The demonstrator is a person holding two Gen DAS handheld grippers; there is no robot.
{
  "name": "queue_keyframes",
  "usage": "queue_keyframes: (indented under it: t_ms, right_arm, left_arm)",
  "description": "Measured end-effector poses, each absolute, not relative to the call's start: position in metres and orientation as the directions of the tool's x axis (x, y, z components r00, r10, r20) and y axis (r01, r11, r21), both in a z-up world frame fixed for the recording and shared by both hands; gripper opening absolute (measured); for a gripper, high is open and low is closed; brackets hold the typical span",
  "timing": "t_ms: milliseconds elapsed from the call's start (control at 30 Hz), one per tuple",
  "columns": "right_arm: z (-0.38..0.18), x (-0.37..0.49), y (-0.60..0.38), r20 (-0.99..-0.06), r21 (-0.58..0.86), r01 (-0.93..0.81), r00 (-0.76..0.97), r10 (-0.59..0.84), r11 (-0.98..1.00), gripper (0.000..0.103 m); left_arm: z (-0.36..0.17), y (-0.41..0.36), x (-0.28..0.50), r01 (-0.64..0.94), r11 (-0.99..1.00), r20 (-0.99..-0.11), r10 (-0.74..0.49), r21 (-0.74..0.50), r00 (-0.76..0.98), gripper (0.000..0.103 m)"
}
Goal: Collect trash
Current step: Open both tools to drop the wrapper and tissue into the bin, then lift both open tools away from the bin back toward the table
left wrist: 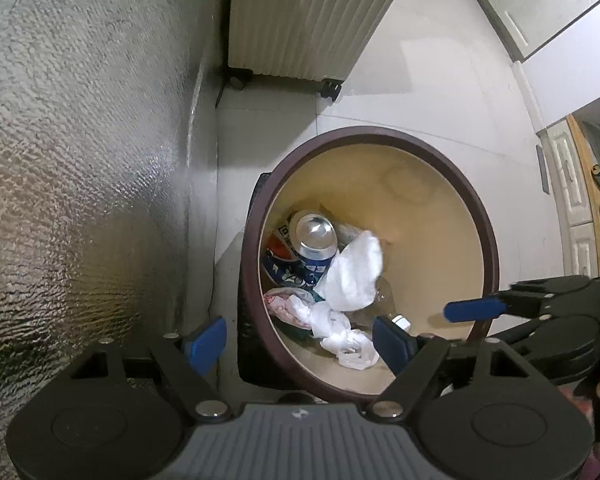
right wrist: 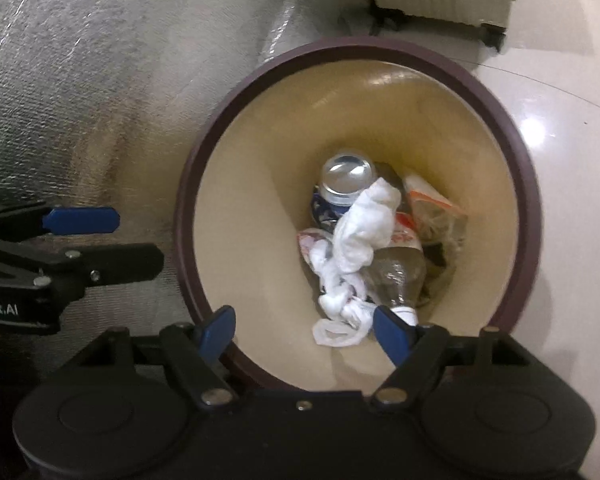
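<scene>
I'm looking steeply down into the trash bin (left wrist: 380,140), a round tub with a dark brown rim and cream inside, filling the centre of both views. My left gripper (left wrist: 300,338) hangs above the bin's near left edge, fingers spread wide with nothing between them: one blue pad sits outside the rim at lower left, the other over the opening. My right gripper (right wrist: 304,330) is posed the same way over the near rim, wide apart and empty. In the left view it pokes in from the right edge, level with the rim. At the bottom lie a blue can (right wrist: 342,188), a crumpled white tissue (right wrist: 366,228), a clear plastic bottle (right wrist: 400,276) and a wrapper (right wrist: 432,208). A ribbed suitcase (left wrist: 308,20) stands on the pale tiled floor (left wrist: 440,80) at the top.
</scene>
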State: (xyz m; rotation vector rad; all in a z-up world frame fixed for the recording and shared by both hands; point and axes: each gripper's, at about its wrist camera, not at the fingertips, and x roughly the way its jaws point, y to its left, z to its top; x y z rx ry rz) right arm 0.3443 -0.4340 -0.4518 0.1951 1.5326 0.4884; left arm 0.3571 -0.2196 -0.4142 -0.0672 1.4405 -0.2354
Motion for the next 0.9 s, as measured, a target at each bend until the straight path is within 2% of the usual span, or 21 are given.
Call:
queue_keyframes:
  t_ms: [100,267,467,767,900]
  right_arm:
    - [-0.443,0.339,-0.440,-0.918,0.392,-0.155,0.003,0.397,0.907,0.076]
    - [-0.420,0.331,-0.454,-0.927,0.361,-0.126,0.059,0.370,0.924,0.076]
    - [-0.402,0.318,-0.473,-0.930,0.329,-0.055,0.155,0.333,0.943,0.084]
    - [-0.381,0.290,-0.495,-0.935,0.264,0.047,0.259,0.243,0.963,0.103]
    - [-0.372,0.281,-0.504,-0.933,0.234,0.080,0.299,0.201,0.969,0.103]
  left_arm:
    - [-0.419,-0.221,0.358,0.122,0.976,-0.976,-0.192,-0.179,0.101,0.081]
    - [-0.421,-0.223,0.356,0.135,0.977,-0.978,-0.179,-0.164,0.104,0.088]
    - [-0.416,-0.230,0.353,0.155,0.977,-0.980,-0.165,-0.147,0.112,0.102]
    - [-0.409,-0.237,0.345,0.172,0.976,-0.979,-0.154,-0.131,0.133,0.103]
    - [-0.401,-0.238,0.341,0.180,0.975,-0.976,-0.159,-0.131,0.150,0.103]
